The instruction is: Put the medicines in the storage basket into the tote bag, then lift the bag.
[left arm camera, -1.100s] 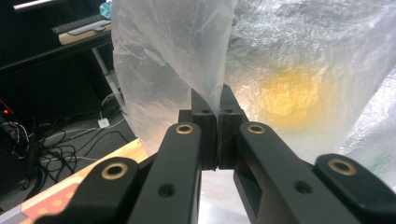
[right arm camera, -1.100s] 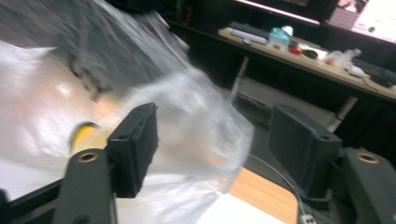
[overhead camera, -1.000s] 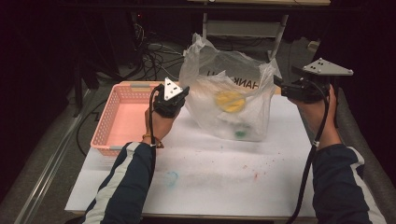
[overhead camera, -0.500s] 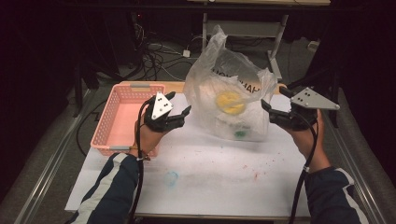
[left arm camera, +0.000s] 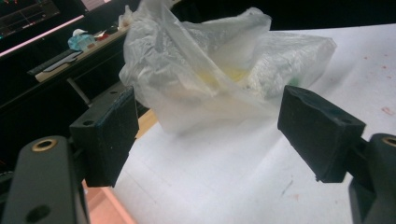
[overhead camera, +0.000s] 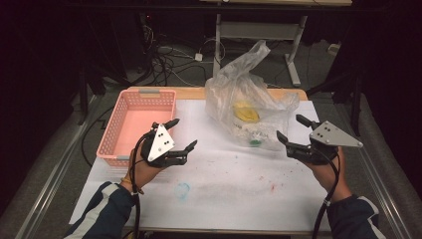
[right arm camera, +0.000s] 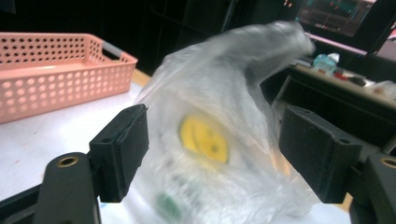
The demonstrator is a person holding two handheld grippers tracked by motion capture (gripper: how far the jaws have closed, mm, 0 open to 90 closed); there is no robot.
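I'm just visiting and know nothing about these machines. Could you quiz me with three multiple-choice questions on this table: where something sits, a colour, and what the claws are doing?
1. Where is the basket?
A. far left of the table
B. inside the bag
C. on the floor

2. What colour is it?
A. blue
B. pink
C. green

3. How are the two claws?
A. both open, empty
B. both clamped on the bag
C. one holding the basket

Answers:
1 A, it sits left of the plastic bag.
2 B, pink perforated plastic.
3 A, left claw and right claw have jaws apart, off the bag.
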